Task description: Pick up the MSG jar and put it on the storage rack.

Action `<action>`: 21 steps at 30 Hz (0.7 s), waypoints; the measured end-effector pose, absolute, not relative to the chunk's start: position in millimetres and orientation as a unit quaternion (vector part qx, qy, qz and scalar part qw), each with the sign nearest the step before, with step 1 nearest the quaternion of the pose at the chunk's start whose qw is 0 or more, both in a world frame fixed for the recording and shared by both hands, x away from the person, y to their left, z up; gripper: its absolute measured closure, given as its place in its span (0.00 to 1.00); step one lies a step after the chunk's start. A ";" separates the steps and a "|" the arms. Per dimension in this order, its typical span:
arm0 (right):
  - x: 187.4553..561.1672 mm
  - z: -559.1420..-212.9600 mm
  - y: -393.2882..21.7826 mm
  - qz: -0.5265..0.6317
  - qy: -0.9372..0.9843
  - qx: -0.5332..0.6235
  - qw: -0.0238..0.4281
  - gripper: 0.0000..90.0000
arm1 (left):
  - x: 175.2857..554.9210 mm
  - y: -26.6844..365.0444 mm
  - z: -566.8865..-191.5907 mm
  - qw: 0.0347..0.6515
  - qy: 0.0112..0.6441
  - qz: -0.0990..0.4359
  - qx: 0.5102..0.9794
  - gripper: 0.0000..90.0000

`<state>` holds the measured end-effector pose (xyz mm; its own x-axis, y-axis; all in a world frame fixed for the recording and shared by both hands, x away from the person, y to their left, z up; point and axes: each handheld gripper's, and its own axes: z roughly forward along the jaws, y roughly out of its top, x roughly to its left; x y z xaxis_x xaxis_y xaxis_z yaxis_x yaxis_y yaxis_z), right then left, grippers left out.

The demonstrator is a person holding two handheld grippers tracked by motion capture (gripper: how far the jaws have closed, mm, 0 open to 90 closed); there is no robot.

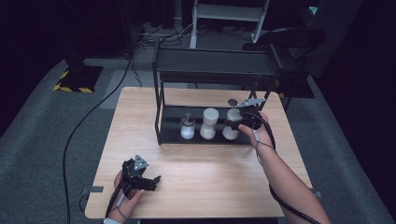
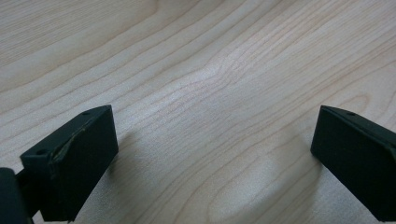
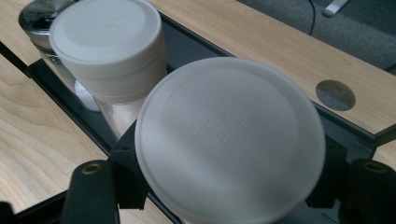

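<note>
White-lidded jar point(image 3: 229, 140) at the right end of the rack's point(image 1: 161, 112) lower shelf, pinched by the right tongs point(image 1: 243, 119), two jars point(image 1: 208, 123) left of it, left tongs point(image 1: 144, 179) spread over the surface point(image 1: 210, 172).

- You are working in what looks like a recording studio or test lab, not a home or kitchen.
- Black curtains point(image 1: 28, 37) close off the space on both sides and keep the surroundings dark.
- The floor is plain grey carpet point(image 1: 32, 154), with black cables point(image 1: 79, 128) running loose across it.
- A stand base edged in yellow-and-black hazard tape point(image 1: 77, 78) sits on the floor to your left.
- Your wooden table point(image 1: 140, 135) stands alone in the middle, lit from above, with a round cable hole point(image 3: 335, 95) cut through its top.
- A bare black metal shelf point(image 1: 215, 70) stands on the table, and a light metal frame point(image 1: 229, 14) stands behind it.
</note>
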<state>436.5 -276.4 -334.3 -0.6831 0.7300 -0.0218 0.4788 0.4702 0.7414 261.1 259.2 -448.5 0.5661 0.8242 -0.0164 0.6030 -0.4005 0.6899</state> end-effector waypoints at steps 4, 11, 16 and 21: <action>439.6 -338.9 -275.1 0.368 0.839 0.364 0.167 0.36 | 261.1 259.2 -448.5 0.332 0.435 0.166 0.820 0.01; 443.2 -344.6 -275.1 0.371 0.838 0.367 0.162 0.36 | 261.2 259.1 -448.4 0.332 0.436 0.166 0.820 0.01; 445.4 -347.6 -278.3 0.379 0.833 0.369 0.160 0.36 | 261.2 259.0 -448.4 0.332 0.436 0.166 0.820 0.01; 444.2 -346.1 -279.4 0.377 0.832 0.370 0.169 0.33 | 261.2 258.7 -448.4 0.332 0.437 0.166 0.819 0.01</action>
